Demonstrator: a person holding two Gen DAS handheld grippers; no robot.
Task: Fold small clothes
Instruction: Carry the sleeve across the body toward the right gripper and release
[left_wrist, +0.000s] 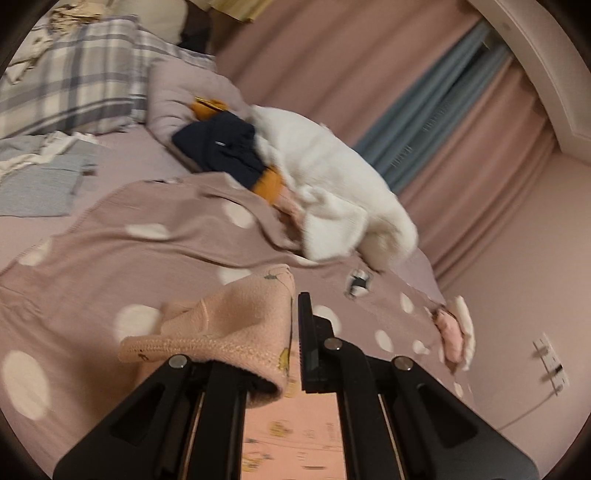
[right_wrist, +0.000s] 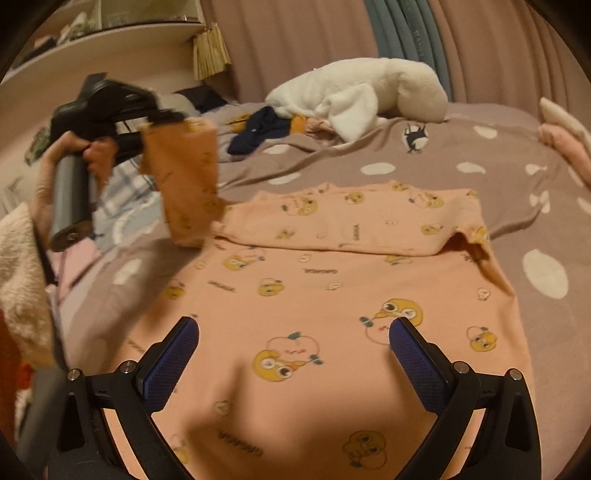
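A small pink shirt (right_wrist: 325, 295) printed with yellow cartoon faces lies flat on the dotted mauve blanket (right_wrist: 480, 162). Its right sleeve (right_wrist: 469, 236) is folded in over the body. My left gripper (left_wrist: 291, 332) is shut on the left sleeve (left_wrist: 229, 332) and holds it lifted off the bed. It shows in the right wrist view (right_wrist: 162, 118), raised at the left with the sleeve (right_wrist: 184, 177) hanging from it. My right gripper (right_wrist: 291, 350) is open and empty, hovering low over the shirt's lower half.
A white plush toy (right_wrist: 362, 96) lies at the back of the bed beside dark blue and orange clothes (right_wrist: 266, 129). A plaid pillow (left_wrist: 74, 85) and grey folded cloth (left_wrist: 40, 181) lie at the left. Pink curtains (left_wrist: 332, 55) hang behind.
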